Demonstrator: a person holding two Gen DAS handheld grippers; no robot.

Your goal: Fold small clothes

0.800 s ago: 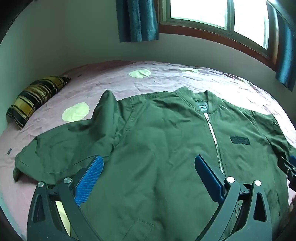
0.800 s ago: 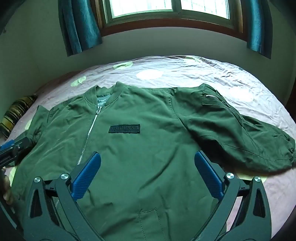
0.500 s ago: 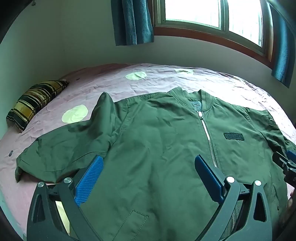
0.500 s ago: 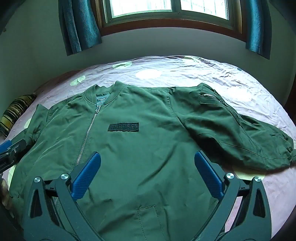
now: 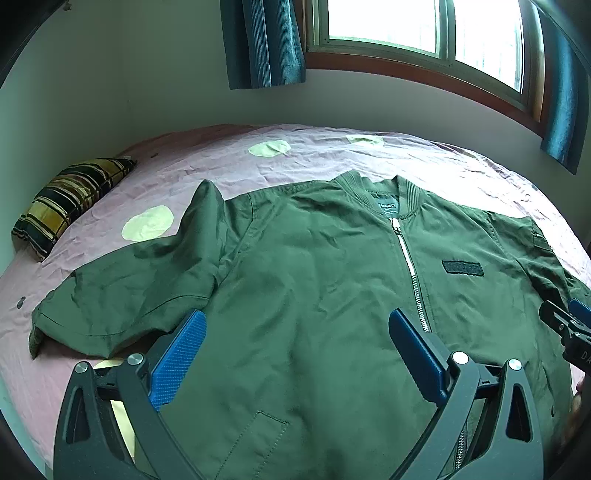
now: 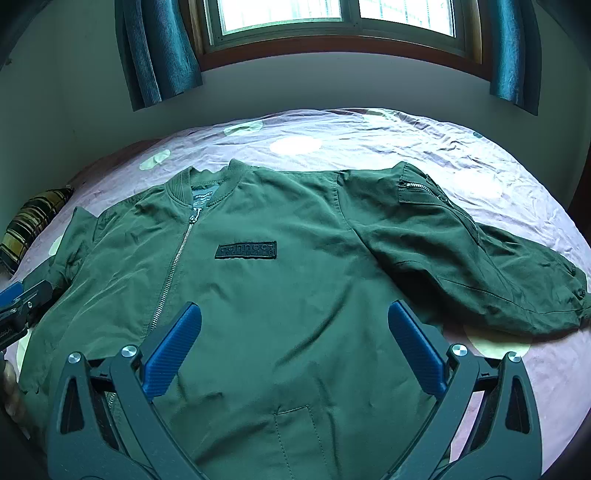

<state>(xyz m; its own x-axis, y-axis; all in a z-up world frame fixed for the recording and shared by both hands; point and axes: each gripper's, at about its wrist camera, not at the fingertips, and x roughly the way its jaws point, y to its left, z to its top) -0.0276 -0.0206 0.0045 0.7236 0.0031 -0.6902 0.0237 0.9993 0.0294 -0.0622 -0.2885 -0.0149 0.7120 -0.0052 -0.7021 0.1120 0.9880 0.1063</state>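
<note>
A dark green zip-up bomber jacket (image 5: 314,280) lies flat, front up, on the bed; it also shows in the right wrist view (image 6: 280,295). Its left sleeve (image 5: 125,295) lies bent toward the near left. Its right sleeve (image 6: 480,273) lies out to the right. My left gripper (image 5: 295,343) is open and empty above the jacket's lower left front. My right gripper (image 6: 291,339) is open and empty above the lower right front. Each gripper shows at the edge of the other's view, the right one (image 5: 569,328) and the left one (image 6: 22,306).
The pink bedsheet (image 5: 314,155) with pale green dots covers the bed. A striped yellow and black pillow (image 5: 70,199) lies at the far left. A wall, a window (image 6: 332,14) and teal curtains (image 6: 159,51) stand behind the bed.
Both grippers have drawn back and up a little, so more of the jacket's lower front shows. Both stay open. The jacket has not moved.
</note>
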